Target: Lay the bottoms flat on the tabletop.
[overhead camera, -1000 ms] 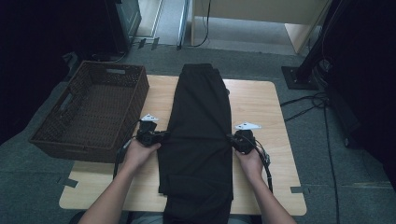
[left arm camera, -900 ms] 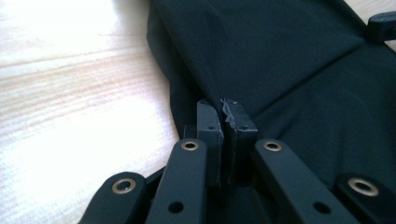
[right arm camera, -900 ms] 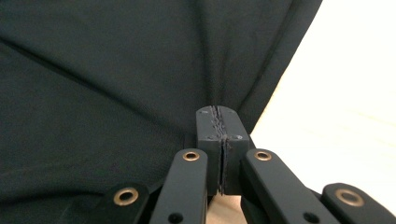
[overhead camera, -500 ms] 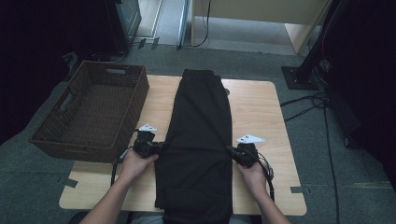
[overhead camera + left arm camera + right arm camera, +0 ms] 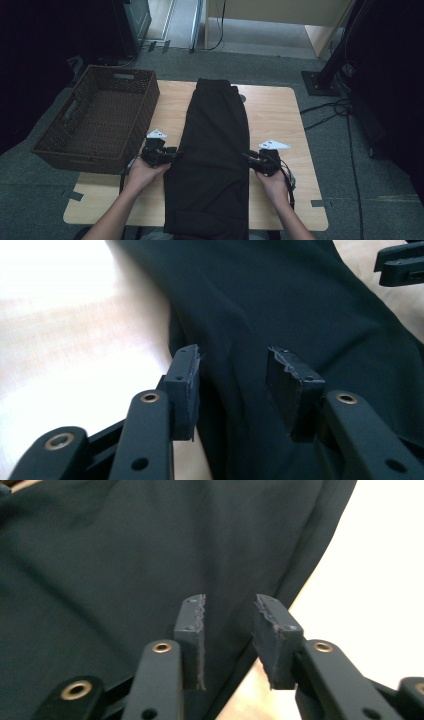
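A long black garment [image 5: 215,150] lies flat along the middle of the wooden table [image 5: 272,110], its near end hanging over the front edge. My left gripper [image 5: 174,154] sits at the garment's left edge, held level and pointing right. In the left gripper view its jaws [image 5: 232,357] have just been opening and stand apart over the cloth's edge [image 5: 280,305], pads not pressing. My right gripper [image 5: 248,157] is at the right edge, pointing left. Its jaws [image 5: 227,605] have also just been opening, with the cloth's edge [image 5: 125,555] beneath the gap.
A dark wicker basket [image 5: 95,117] stands on the table's left side, overhanging the edge. Bare wood shows on both sides of the garment. The right gripper's tip [image 5: 400,262] appears far off in the left gripper view. Cables trail from both grippers; dark furniture rings the table.
Both hands have drawn slightly toward the near edge of the table. Both pairs of jaws, shut on the garment's edges before, now stand apart and have let the cloth go.
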Tool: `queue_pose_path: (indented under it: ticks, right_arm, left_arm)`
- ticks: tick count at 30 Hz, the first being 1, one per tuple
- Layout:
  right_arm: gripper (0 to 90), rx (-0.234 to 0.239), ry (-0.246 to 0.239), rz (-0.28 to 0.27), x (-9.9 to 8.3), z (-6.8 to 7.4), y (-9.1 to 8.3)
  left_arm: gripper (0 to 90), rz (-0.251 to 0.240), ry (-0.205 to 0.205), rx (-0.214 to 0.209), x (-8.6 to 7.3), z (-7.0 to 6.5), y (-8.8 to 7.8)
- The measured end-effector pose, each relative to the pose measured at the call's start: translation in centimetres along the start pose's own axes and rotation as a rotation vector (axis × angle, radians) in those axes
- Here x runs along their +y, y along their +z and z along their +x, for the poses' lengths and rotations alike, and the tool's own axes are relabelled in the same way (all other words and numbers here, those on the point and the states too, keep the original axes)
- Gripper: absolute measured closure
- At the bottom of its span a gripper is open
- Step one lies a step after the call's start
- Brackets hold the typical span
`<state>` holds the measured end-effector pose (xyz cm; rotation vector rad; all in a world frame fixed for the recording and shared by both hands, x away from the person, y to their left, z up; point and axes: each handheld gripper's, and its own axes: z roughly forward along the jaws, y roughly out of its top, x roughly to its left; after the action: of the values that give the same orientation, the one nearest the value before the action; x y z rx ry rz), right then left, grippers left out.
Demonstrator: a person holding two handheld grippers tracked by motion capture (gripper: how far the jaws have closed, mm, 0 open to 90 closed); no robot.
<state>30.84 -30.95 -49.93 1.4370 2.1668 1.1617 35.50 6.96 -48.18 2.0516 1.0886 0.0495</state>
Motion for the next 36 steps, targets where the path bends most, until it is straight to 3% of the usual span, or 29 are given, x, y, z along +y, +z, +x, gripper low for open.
queue_pose_path:
  ticks: [2, 6, 10, 13, 16, 19, 20, 21, 26, 28, 31, 36]
  right_arm:
    - [59.8, -0.020, 0.002, 0.002, 1.1, -0.8, 0.8]
    - [58.6, -0.034, 0.040, -0.010, 2.7, -2.3, 2.4]
    - [58.9, -0.059, 0.060, -0.016, 3.7, -3.3, 3.9]
    - [58.8, -0.070, 0.068, 0.015, 4.2, -3.8, 5.1]
    - [61.4, -0.069, 0.078, 0.015, 4.5, -3.8, 6.1]
    - [70.5, -0.088, 0.065, 0.043, 4.7, -3.7, 6.8]
    - [85.2, -0.085, 0.052, 0.049, 4.8, -3.6, 6.9]
    - [89.4, -0.084, 0.039, 0.055, 4.8, -3.5, 6.9]
    - [90.0, -0.070, 0.023, 0.025, 4.8, -2.6, 5.1]
    - [90.0, -0.067, 0.019, 0.008, 4.5, -2.3, 4.2]
    - [89.9, -0.072, 0.020, 0.055, 3.9, -2.6, 4.2]
    - [89.6, -0.075, 0.027, 0.081, 3.0, -2.7, 4.8]
  left_arm:
    - [56.3, 0.013, 0.014, 0.011, 1.0, 0.5, 0.7]
    - [56.8, 0.020, -0.008, 0.009, 2.9, 1.6, 2.5]
    - [55.4, 0.036, 0.006, 0.031, 4.6, 2.4, 4.4]
    - [54.3, 0.039, -0.011, 0.031, 5.3, 2.8, 5.6]
    - [54.6, 0.047, -0.024, 0.042, 5.6, 3.2, 6.5]
    - [56.6, 0.046, -0.049, 0.034, 5.5, 3.6, 7.0]
    - [58.1, 0.046, -0.050, 0.032, 5.5, 3.6, 7.0]
    - [59.5, 0.046, -0.049, 0.031, 5.5, 3.6, 7.0]
    - [65.1, 0.049, -0.024, 0.035, 5.3, 3.3, 7.0]
    - [72.2, 0.052, -0.021, 0.030, 5.1, 3.3, 7.1]
    - [82.0, 0.056, -0.009, 0.023, 4.9, 3.0, 7.2]
    - [86.3, 0.053, 0.003, 0.016, 4.5, 2.4, 6.9]
